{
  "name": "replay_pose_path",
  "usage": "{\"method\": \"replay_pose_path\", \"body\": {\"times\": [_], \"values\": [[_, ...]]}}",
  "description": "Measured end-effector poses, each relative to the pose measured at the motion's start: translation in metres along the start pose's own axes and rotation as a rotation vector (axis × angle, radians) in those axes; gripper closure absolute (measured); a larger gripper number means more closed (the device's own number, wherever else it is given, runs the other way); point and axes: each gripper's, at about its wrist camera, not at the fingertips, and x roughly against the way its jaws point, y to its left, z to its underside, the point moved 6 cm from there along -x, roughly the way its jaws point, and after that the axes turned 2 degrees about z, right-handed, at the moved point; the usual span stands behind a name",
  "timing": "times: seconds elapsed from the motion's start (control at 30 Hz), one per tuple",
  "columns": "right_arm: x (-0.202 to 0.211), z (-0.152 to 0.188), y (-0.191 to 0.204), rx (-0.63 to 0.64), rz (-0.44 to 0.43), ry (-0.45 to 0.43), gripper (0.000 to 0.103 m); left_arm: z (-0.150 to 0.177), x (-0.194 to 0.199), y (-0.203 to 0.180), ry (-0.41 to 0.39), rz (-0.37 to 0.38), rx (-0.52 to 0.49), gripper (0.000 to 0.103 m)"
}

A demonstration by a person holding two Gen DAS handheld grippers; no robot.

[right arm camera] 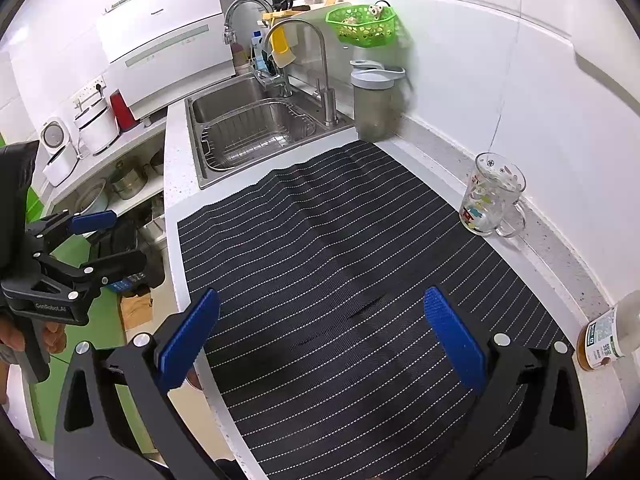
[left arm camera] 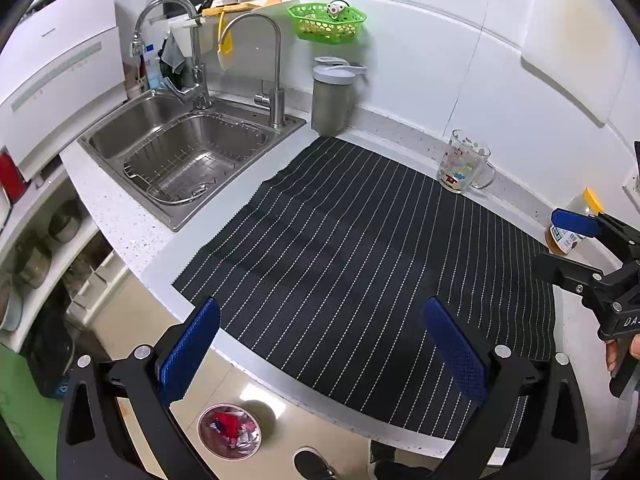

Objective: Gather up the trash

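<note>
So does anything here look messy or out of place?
Mostly tidy. The striped mat lies slightly rumpled near the sink, with ripples along that edge. A bottle stands at the counter's far right, and the bin on the floor already holds trash. Both grippers are open and empty.

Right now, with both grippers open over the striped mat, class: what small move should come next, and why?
Probably swing the right gripper toward the yellow-capped plastic bottle lying at the mat's right edge. Both it and the left gripper are open and empty, the black pinstriped mat holds nothing, and the bottle looks like the likeliest trash; the printed glass mug seems a keeper.
</note>
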Motion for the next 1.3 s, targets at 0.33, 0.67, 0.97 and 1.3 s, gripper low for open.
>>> {"method": "replay_pose_path", "body": {"times": [0.33,0.67,0.97,1.3], "values": [[0.0001,-0.0022,0.0031,0.004,-0.003,-0.005,0.003,-0.0022,0.0018,-0.0017,-0.01,-0.004,0.0,0.005],[-0.0005,-0.0031,0.0033,0.004,-0.007,-0.003,0.003,-0.0024,0.0037,-0.0016,-0.011,0.0,0.002,0.005],[0.0016,-0.0004,0.0036,0.003,-0.012,-0.003,0.003,-0.0038,0.0036,-0.0028,-0.014,-0.001,0.0,0.005],[-0.0001,0.0011,0.0058,0.008,-0.021,0.0,0.003,-0.0045,0.0033,-0.003,-0.014,-0.001,0.001,0.005]]}}
